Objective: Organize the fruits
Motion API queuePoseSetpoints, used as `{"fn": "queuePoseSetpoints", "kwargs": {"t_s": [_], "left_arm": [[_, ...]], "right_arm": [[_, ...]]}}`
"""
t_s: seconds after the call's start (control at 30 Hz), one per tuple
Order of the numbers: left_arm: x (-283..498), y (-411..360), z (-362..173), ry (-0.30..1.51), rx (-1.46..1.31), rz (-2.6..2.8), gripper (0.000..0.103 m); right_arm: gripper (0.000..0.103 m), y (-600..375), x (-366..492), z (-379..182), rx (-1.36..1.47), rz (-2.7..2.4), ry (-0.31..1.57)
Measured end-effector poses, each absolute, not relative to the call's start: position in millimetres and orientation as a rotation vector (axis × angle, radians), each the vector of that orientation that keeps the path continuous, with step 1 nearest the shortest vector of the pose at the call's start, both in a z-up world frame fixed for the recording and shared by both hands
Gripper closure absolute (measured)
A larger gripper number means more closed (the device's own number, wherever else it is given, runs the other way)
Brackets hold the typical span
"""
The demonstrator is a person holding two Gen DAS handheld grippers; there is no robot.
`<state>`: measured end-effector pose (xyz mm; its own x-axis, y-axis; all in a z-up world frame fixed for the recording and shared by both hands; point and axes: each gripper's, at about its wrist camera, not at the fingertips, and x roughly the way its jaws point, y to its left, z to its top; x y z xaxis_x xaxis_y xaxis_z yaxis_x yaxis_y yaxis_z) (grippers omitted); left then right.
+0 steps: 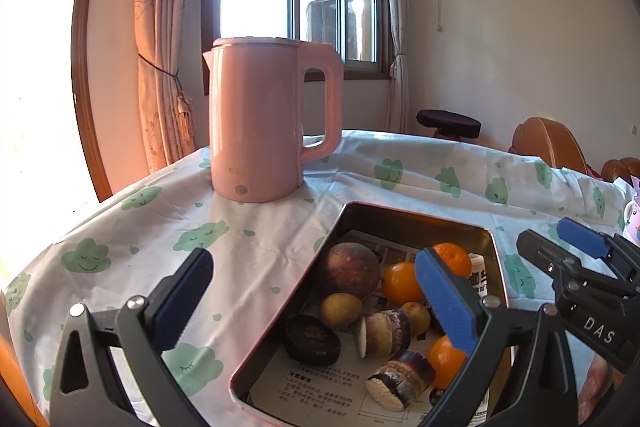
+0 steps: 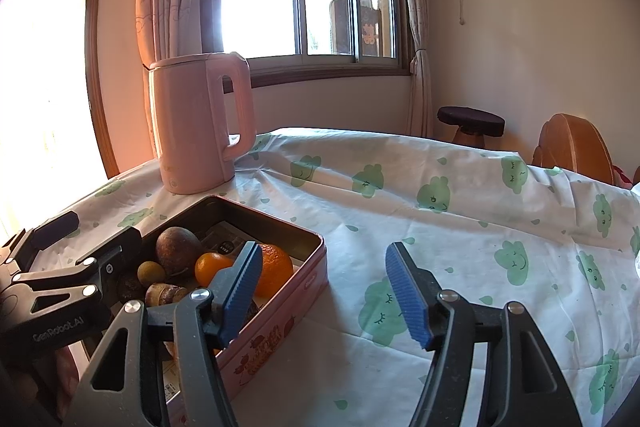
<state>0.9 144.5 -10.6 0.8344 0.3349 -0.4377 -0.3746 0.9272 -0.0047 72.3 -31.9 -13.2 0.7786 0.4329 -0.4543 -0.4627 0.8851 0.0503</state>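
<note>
Left wrist view: left claw (image 1: 316, 301) gapes wide over the fruit tin (image 1: 280, 311); right claw (image 2: 324, 291) wide too, empty.

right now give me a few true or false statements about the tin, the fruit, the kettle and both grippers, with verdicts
1. The pink kettle stands upright on the cloud-print tablecloth. True.
2. The fruit tin is empty. False: it holds oranges, a dark round fruit, sugarcane pieces and more.
3. The left gripper is open and holds nothing. True.
4. The right gripper is shut on an orange. False: its jaws are open and empty.
5. The kettle sits inside the tin. False: it stands on the cloth beyond the tin.
</note>
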Motion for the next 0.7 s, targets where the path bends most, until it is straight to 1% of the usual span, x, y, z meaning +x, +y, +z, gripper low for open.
{"fn": "queuePoseSetpoints", "kwargs": {"t_s": [0.7], "left_arm": [[0.8, 143.9, -9.1, 0.449, -0.087, 0.374, 0.0]], "right_arm": [[0.036, -31.9, 71.8, -13.1, -0.068, 0.484, 0.473]]}}
